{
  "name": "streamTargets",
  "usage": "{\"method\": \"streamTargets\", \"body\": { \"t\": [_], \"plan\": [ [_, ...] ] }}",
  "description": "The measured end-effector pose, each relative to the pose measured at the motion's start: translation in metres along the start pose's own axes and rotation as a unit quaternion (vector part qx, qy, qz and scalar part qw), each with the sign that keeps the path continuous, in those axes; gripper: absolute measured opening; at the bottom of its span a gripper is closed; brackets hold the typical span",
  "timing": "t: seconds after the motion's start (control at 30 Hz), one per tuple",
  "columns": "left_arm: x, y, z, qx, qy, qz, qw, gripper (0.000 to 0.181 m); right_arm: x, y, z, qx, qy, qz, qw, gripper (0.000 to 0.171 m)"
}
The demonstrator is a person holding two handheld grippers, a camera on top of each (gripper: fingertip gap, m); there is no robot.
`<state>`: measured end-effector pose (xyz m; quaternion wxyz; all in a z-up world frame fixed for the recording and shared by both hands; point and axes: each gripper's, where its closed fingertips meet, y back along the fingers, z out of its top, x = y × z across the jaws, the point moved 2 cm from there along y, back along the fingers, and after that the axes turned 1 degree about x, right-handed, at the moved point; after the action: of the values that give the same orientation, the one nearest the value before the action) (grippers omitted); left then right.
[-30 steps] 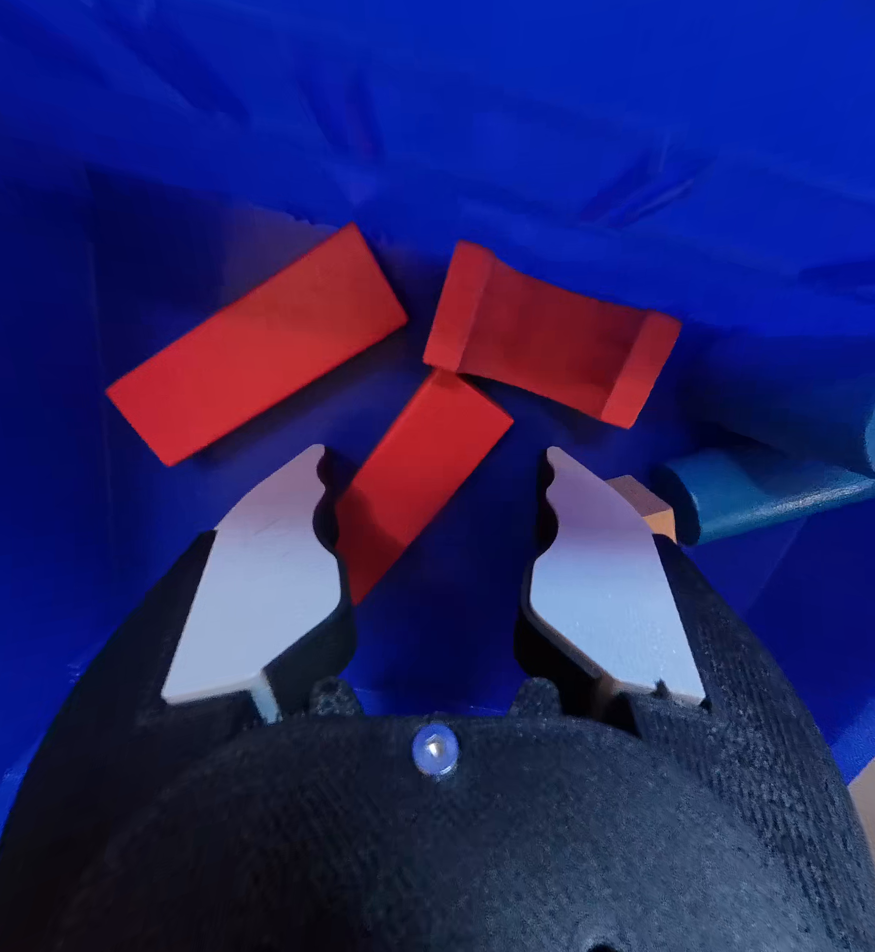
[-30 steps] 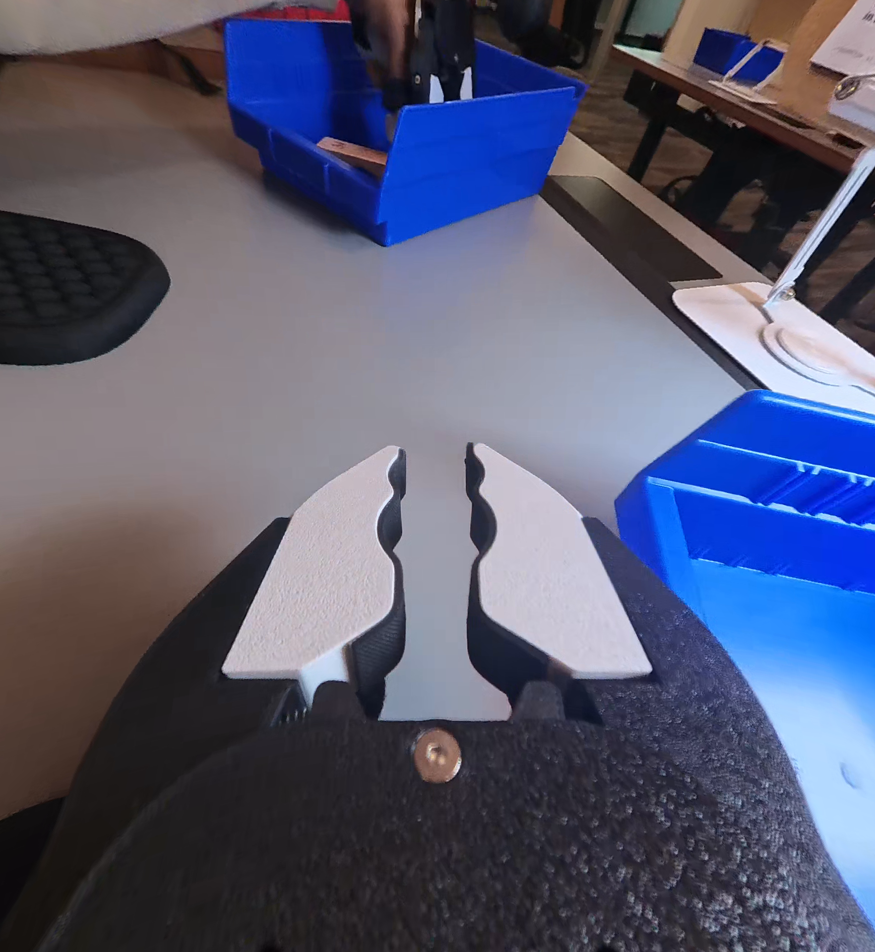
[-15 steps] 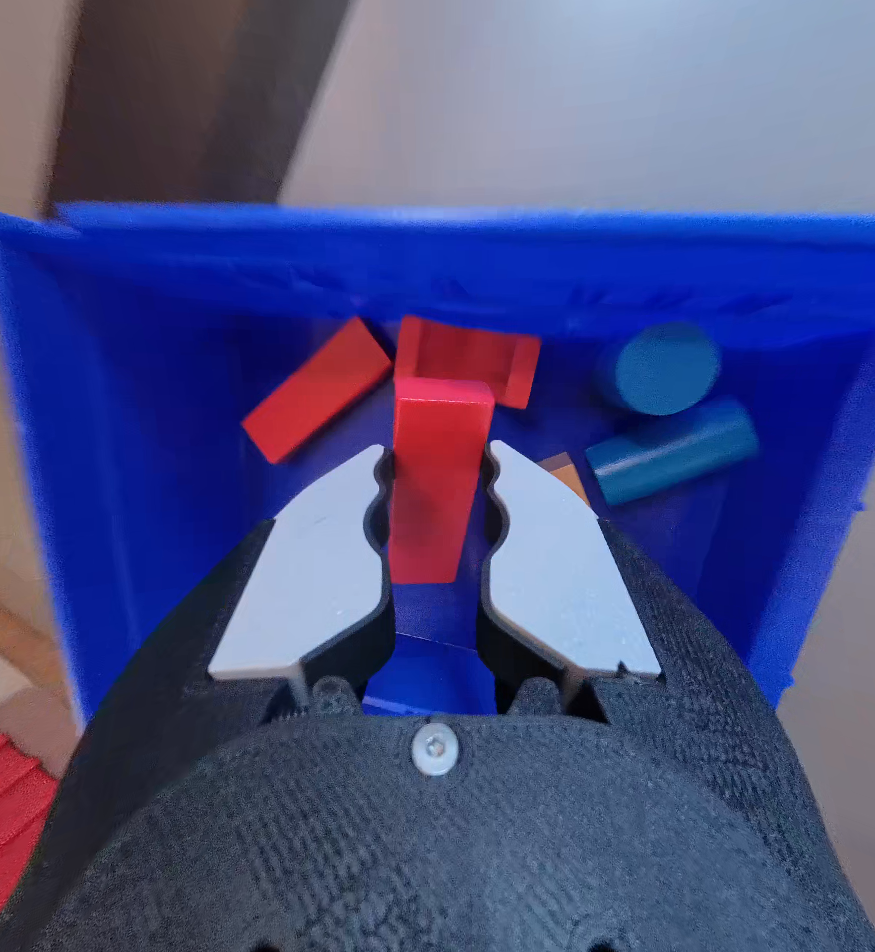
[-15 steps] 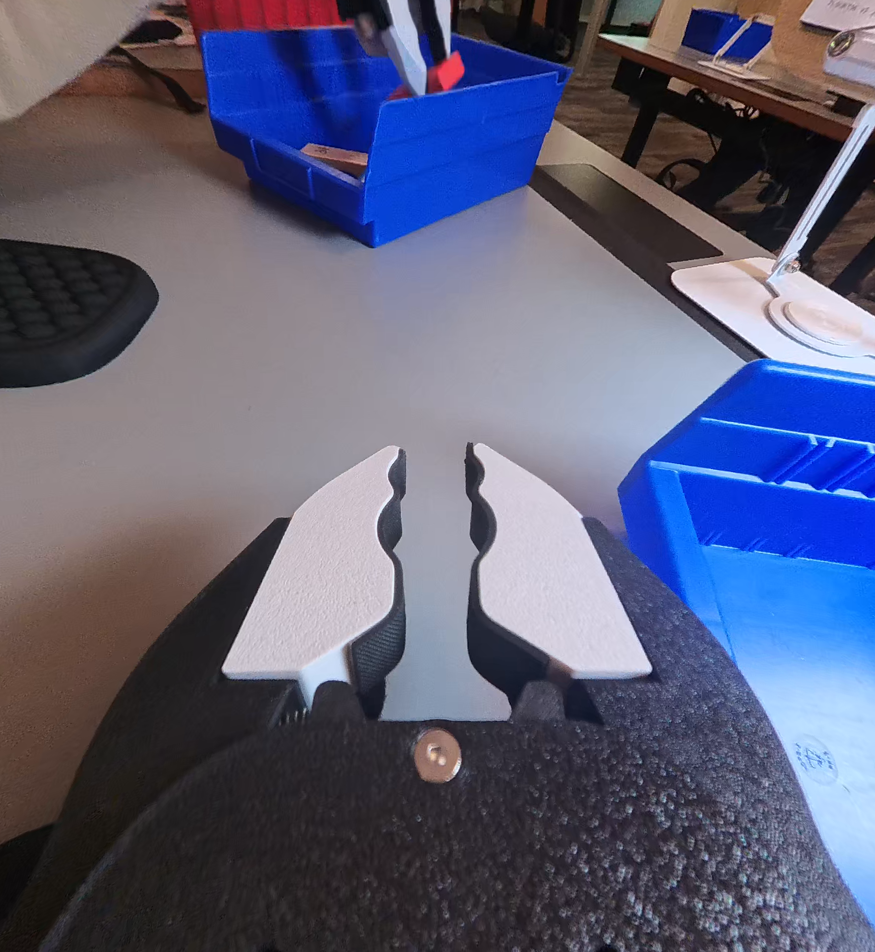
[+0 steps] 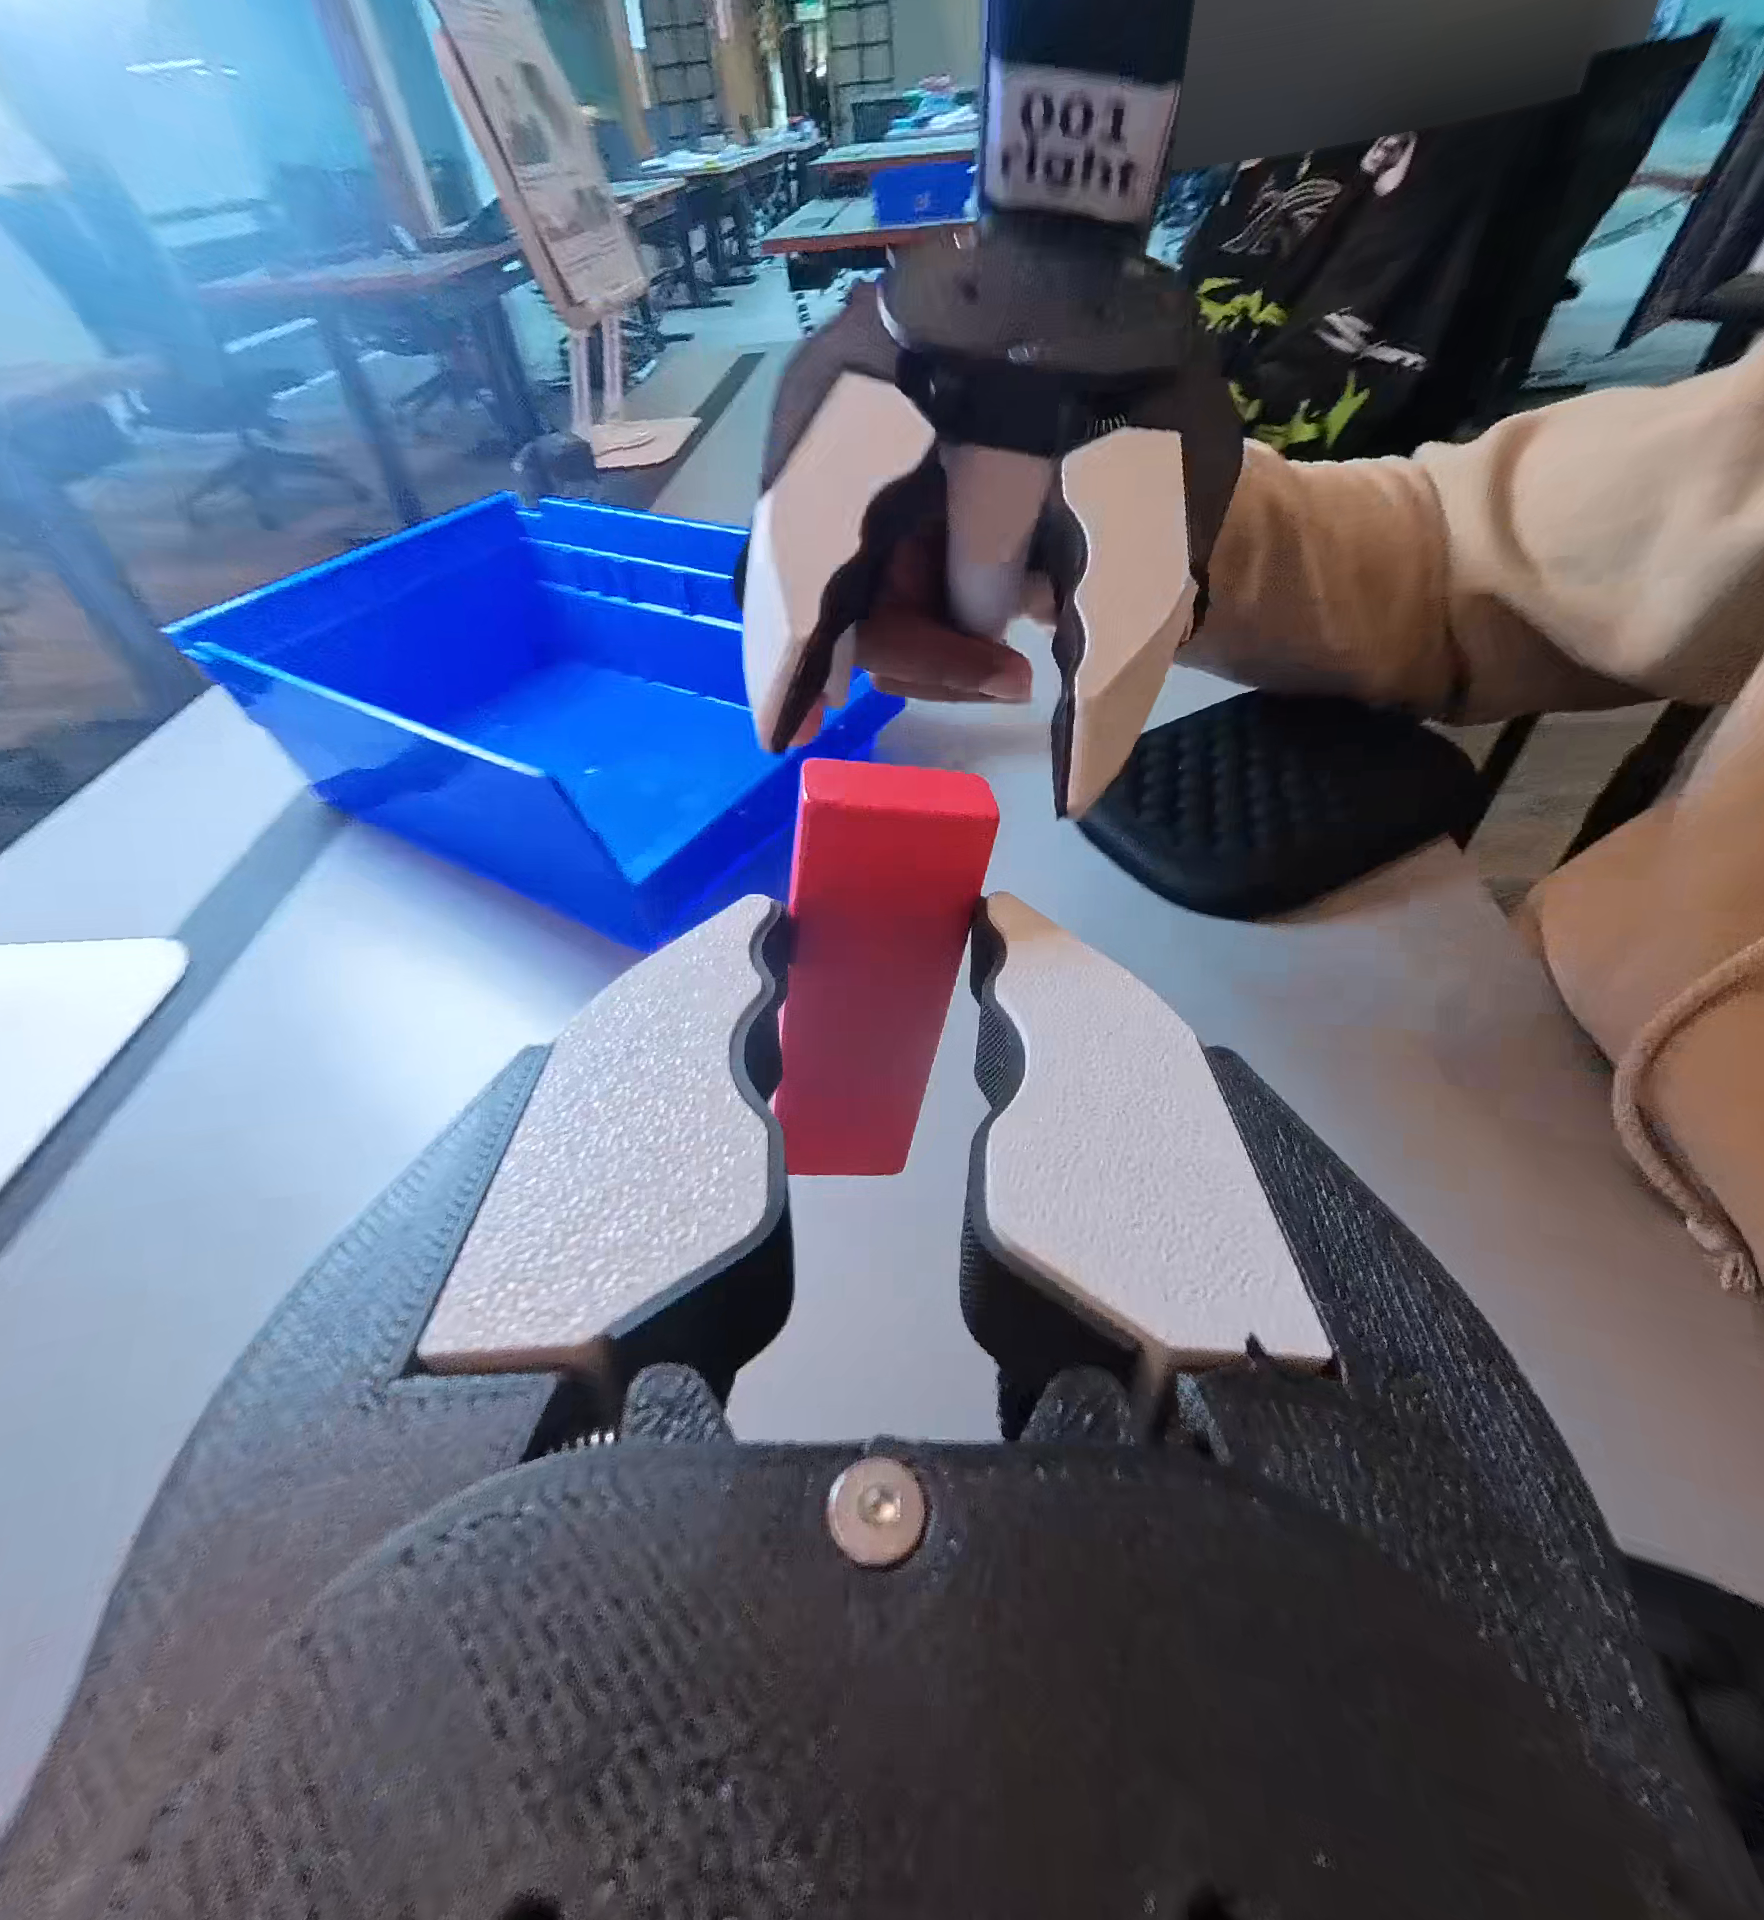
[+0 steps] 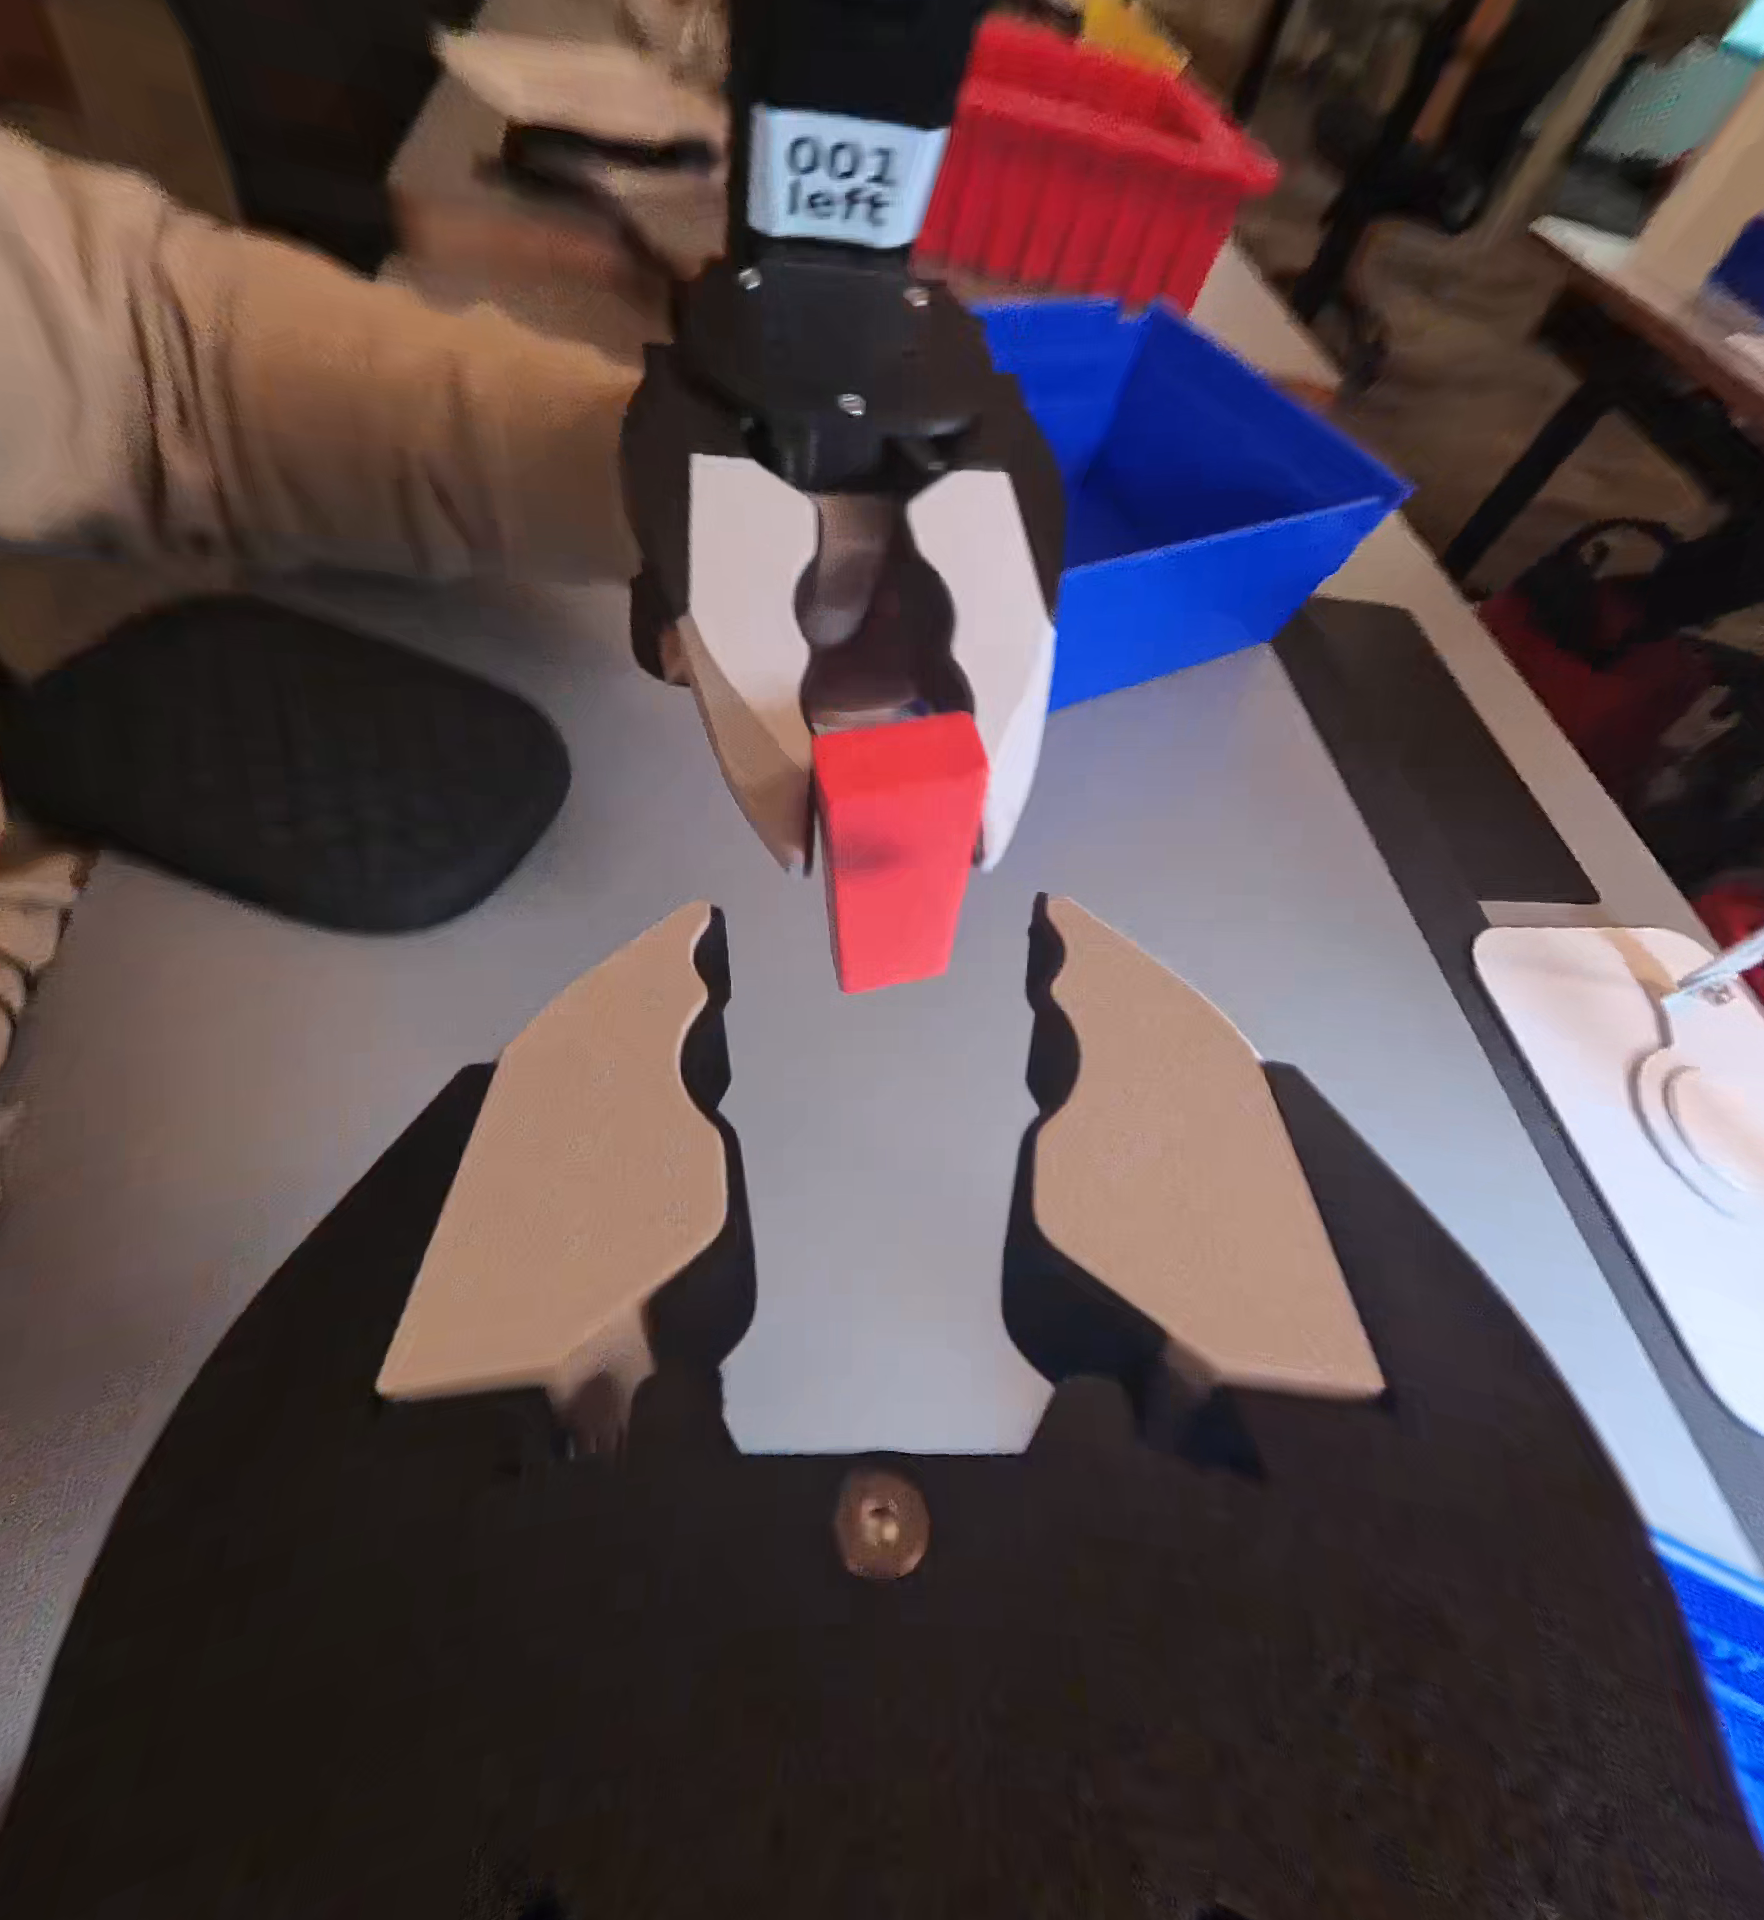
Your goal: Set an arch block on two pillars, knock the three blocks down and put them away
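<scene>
The left gripper (image 5: pixel 876 914) has its jaws clamped on an upright red block (image 5: pixel 883 956), held above the grey bench (image 5: pixel 286 1060). Facing it, the right gripper (image 6: pixel 876 914) hangs with jaws apart, holding nothing. A blue bin (image 5: pixel 504 696) sits beyond, on the bench's far left.

red bin (image 6: pixel 1086 197) blurred; sleeve (image 5: pixel 1584 582) cut off

A black mesh pad (image 5: pixel 1273 800) and a white plate (image 6: pixel 1667 1164) lie on the grey table (image 5: pixel 234 1091)
</scene>
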<state>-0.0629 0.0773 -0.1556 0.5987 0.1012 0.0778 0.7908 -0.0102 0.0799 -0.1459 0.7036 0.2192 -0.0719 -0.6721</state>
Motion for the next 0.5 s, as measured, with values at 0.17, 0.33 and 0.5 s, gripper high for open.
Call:
{"method": "streamTargets", "body": {
  "t": [0.17, 0.33, 0.5],
  "plan": [
    [0.003, -0.029, -0.02, 0.01, 0.023, -0.008, 1.0, 0.034, -0.005, -0.012, -0.018, 0.155, 0.084, 0.035, 0.984, 0.046],
    [0.007, -0.037, -0.043, 0.035, 0.04, -0.002, 0.999, 0.034, -0.013, -0.027, -0.033, 0.223, 0.085, 0.06, 0.969, 0.035],
    [0.01, -0.038, -0.055, 0.05, 0.045, 0.003, 0.998, 0.033, -0.012, -0.039, -0.039, 0.268, 0.07, 0.098, 0.956, 0.033]
  ]
}}
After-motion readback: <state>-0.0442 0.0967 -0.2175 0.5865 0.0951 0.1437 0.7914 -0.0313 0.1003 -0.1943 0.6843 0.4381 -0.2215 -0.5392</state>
